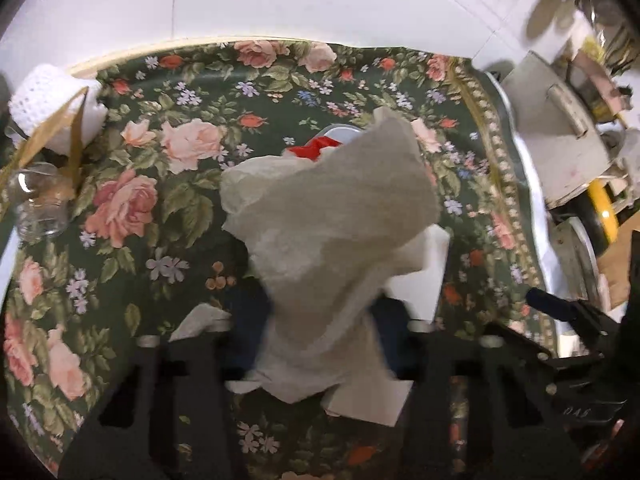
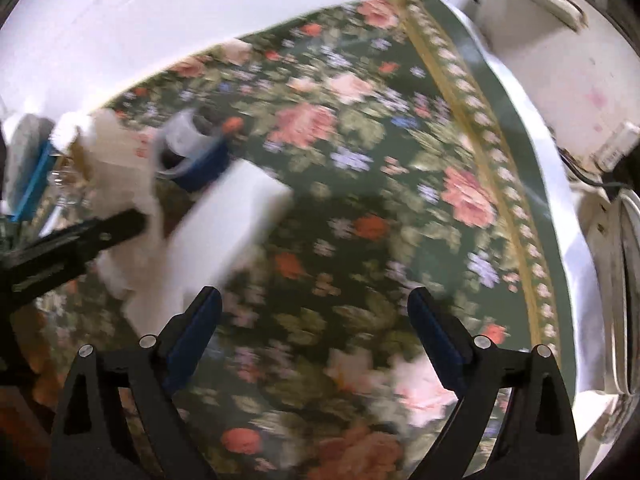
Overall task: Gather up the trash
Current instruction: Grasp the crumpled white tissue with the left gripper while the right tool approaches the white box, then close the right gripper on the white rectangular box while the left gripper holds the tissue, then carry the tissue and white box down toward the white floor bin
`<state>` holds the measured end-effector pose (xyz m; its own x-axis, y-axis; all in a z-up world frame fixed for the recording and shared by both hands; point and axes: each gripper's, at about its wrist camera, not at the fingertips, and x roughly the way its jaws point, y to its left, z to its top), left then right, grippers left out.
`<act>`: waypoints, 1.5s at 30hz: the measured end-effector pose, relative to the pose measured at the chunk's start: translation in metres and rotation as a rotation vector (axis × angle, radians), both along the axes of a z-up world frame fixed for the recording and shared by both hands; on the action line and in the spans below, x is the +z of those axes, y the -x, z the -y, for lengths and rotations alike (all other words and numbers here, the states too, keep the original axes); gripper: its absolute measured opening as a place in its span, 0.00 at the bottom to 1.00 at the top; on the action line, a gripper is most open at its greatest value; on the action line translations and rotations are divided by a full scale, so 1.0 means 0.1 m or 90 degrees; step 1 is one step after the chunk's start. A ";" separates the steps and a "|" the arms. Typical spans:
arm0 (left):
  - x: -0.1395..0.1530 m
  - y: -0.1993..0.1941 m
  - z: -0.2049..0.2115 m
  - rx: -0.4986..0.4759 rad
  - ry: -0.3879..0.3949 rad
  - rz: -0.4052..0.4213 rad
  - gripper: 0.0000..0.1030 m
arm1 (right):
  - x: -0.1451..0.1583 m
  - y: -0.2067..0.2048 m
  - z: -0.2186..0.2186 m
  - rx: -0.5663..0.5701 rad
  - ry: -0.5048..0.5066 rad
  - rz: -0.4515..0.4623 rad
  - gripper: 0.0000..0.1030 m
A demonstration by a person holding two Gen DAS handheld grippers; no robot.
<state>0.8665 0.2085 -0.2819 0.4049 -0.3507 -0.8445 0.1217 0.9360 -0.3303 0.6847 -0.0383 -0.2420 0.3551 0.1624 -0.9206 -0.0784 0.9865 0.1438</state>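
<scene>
Two tools: left tool grips crumpled tissue; right tool gapes over tablecloth.

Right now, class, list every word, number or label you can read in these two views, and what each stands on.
None reads clearly.
Raised marks on the right gripper, seen from the left wrist: too faint to read.
Red packaging behind the paper napkin: no lettering shows.

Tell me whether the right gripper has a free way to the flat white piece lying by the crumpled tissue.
Probably yes. The right gripper stands open and empty above the floral cloth, and the flat white piece lies just ahead to its left. Only the left gripper, closed on the tissue, crowds that side.
</scene>
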 end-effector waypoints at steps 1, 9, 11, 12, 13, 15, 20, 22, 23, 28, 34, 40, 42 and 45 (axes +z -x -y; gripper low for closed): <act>0.01 0.01 -0.04 0.000 0.008 -0.001 0.20 | 0.01 0.00 -0.08 0.008 -0.006 0.003 0.90; 0.37 0.39 -0.49 0.056 -0.044 0.061 0.08 | -0.18 -0.24 -0.89 0.075 -0.013 -0.005 0.90; 0.46 0.47 -0.59 0.069 -0.073 0.078 0.08 | -0.21 -0.25 -1.01 0.077 -0.005 -0.008 0.90; 0.51 0.51 -0.64 0.074 -0.082 0.084 0.08 | -0.23 -0.25 -1.06 0.074 0.003 -0.009 0.90; 0.57 0.56 -0.69 0.079 -0.093 0.093 0.08 | -0.25 -0.24 -1.10 0.070 0.013 -0.010 0.90; 0.63 0.62 -0.73 0.082 -0.105 0.103 0.08 | -0.29 -0.24 -1.13 0.058 0.043 -0.009 0.90; 0.69 0.67 -0.75 0.086 -0.110 0.114 0.08 | -0.37 -0.21 -1.04 0.049 0.100 -0.010 0.88; 0.68 0.66 -0.72 0.085 -0.105 0.113 0.08 | -0.40 -0.17 -0.88 0.033 0.117 -0.015 0.88; 0.67 0.65 -0.69 0.084 -0.103 0.113 0.08 | -0.41 -0.15 -0.79 0.021 0.114 -0.019 0.87; 0.64 0.62 -0.51 0.071 -0.101 0.109 0.08 | -0.41 -0.12 -0.35 -0.027 0.065 -0.016 0.61; 0.72 0.62 -0.23 0.062 -0.106 0.115 0.08 | -0.32 -0.11 -0.13 -0.010 0.066 0.018 0.47; 0.90 0.75 0.06 0.075 -0.102 0.126 0.08 | 0.04 0.04 0.14 0.023 0.021 0.075 0.47; 0.99 0.83 0.18 0.090 -0.104 0.139 0.08 | 0.21 0.10 0.24 0.040 0.008 0.101 0.47; 1.16 1.02 0.38 0.117 -0.104 0.165 0.08 | 0.47 0.19 0.39 0.067 -0.008 0.145 0.47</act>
